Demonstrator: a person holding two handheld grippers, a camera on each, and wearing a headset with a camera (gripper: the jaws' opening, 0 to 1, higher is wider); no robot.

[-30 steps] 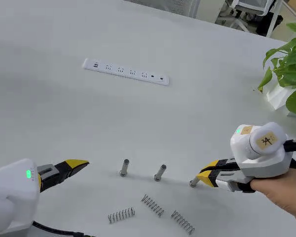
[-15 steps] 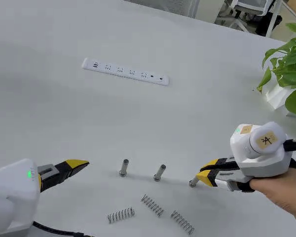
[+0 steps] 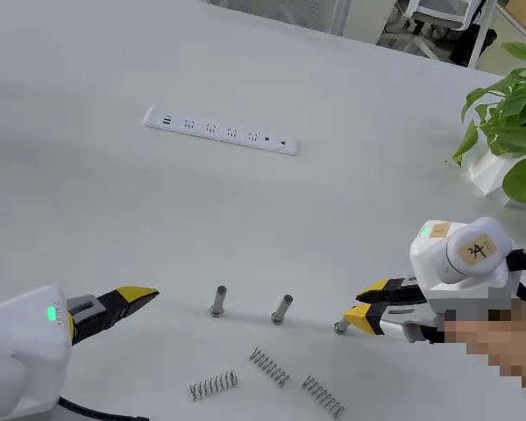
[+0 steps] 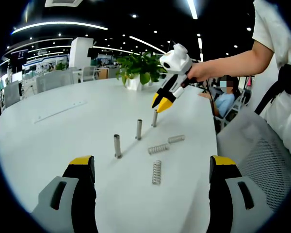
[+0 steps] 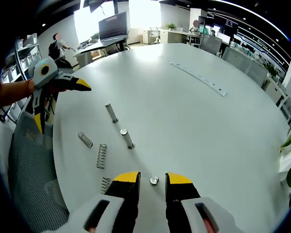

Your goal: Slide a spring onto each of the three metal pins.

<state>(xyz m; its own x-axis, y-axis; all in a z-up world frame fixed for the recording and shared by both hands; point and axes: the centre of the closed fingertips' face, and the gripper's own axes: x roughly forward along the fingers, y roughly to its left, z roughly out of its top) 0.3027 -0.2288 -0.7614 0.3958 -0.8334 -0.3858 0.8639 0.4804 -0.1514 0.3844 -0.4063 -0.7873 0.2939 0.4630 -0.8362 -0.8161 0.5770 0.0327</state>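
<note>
Three metal pins stand in a row on the white table: left pin [image 3: 217, 300], middle pin [image 3: 282, 308], right pin [image 3: 341, 326]. Three loose springs lie in front of them: [image 3: 214, 384], [image 3: 270, 367], [image 3: 323, 396]. My right gripper [image 3: 361, 303] is at the right pin, and in the right gripper view its jaws [image 5: 153, 177] stand narrowly open around the pin's head [image 5: 154, 180] without touching it. My left gripper [image 3: 138, 296] hovers left of the pins, and in the left gripper view it [image 4: 153, 162] is wide open and empty, facing the pins [image 4: 117, 145] and springs [image 4: 156, 172].
A white power strip [image 3: 221, 132] lies farther back on the table. A potted plant [image 3: 508, 132] stands at the right edge. A grey mesh chair [image 4: 262, 145] sits beside the table, close to the springs.
The head camera has tilted slightly. Both grippers, the pins and the springs hold their places.
</note>
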